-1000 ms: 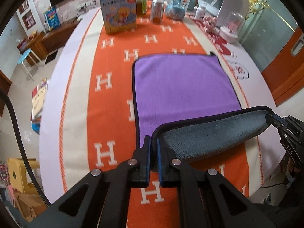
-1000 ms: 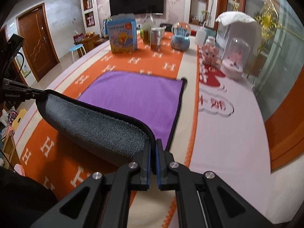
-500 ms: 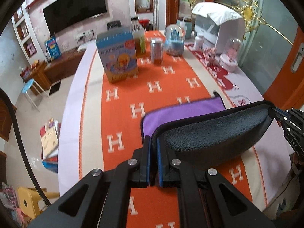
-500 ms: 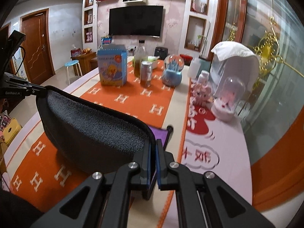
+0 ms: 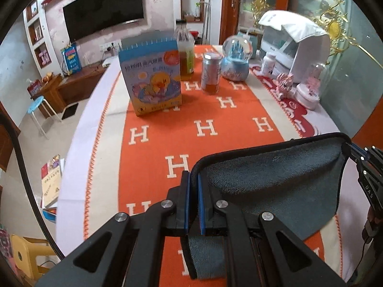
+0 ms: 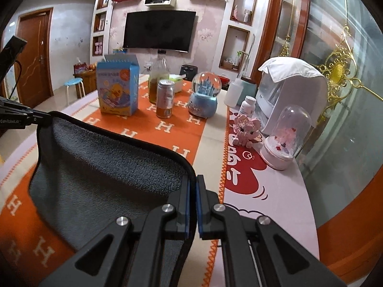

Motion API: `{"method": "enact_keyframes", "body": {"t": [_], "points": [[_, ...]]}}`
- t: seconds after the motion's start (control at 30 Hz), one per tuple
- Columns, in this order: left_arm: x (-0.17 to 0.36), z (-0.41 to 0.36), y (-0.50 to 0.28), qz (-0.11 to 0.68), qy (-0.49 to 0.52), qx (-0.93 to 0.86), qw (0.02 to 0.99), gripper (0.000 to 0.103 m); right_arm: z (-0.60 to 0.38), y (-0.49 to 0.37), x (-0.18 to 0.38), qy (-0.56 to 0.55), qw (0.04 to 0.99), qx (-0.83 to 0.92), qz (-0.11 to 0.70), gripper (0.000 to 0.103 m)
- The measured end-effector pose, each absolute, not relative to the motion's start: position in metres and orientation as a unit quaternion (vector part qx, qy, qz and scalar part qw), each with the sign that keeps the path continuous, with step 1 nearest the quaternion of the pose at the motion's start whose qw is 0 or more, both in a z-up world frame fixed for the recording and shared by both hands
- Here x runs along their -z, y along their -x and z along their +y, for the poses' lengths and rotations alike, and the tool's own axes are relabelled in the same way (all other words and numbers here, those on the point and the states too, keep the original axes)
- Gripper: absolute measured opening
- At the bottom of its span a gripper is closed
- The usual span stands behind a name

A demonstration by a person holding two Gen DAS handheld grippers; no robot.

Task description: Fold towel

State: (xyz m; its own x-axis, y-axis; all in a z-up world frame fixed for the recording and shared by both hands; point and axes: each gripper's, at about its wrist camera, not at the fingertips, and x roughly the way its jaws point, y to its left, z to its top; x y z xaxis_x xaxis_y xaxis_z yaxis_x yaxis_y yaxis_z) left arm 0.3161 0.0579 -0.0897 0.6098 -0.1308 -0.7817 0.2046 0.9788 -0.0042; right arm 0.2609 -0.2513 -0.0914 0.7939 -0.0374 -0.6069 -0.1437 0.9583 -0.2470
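The towel (image 5: pixel 275 181) shows its grey underside with a black hem and hangs stretched between both grippers above the orange tablecloth (image 5: pixel 205 110). My left gripper (image 5: pixel 193 179) is shut on one corner of the towel. My right gripper (image 6: pixel 192 184) is shut on the other near corner; the towel's grey side (image 6: pixel 103 172) fills the lower left of the right wrist view. Each gripper shows at the edge of the other's view, the right gripper (image 5: pixel 356 153) at the right and the left gripper (image 6: pixel 31 118) at the left. The purple side is hidden.
At the table's far end stand a blue duck carton (image 5: pixel 152 79), a bottle (image 5: pixel 185 52), a can (image 5: pixel 210 73) and a snow globe (image 5: pixel 235 59). On the right are a pink figurine (image 6: pixel 246 129), a glass dome (image 6: pixel 287 138) and a white appliance (image 6: pixel 289 93).
Both grippers have lifted the towel's near edge higher and carried it forward. The purple side, seen flat on the table earlier, is now hidden behind the raised grey side.
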Motion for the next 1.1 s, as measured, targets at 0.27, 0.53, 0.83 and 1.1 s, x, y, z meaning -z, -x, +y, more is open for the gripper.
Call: {"method": "enact_keyframes", "body": {"t": [0.27,0.53,0.83,1.1], "points": [[0.143,0.06,-0.35,0.484,-0.022,0.082,0.871,0.005,-0.247,-0.288,0.133,0.15,0.922,-0.025,0.356,0.004],[0.175,0.064,-0.368,0.525,0.006,0.066,0.849,0.017,-0.249,-0.305,0.15,0.147,0.912,-0.016,0.383,0.011],[0.169,0.073,-0.361,0.526,0.046,0.068,0.847,0.021,-0.254,-0.304,0.141,0.124,0.915,-0.007,0.383,0.042],[0.139,0.08,-0.337,0.515,0.049,0.071,0.853,0.032,-0.249,-0.279,0.123,0.109,0.917,0.005,0.383,0.065]]}}
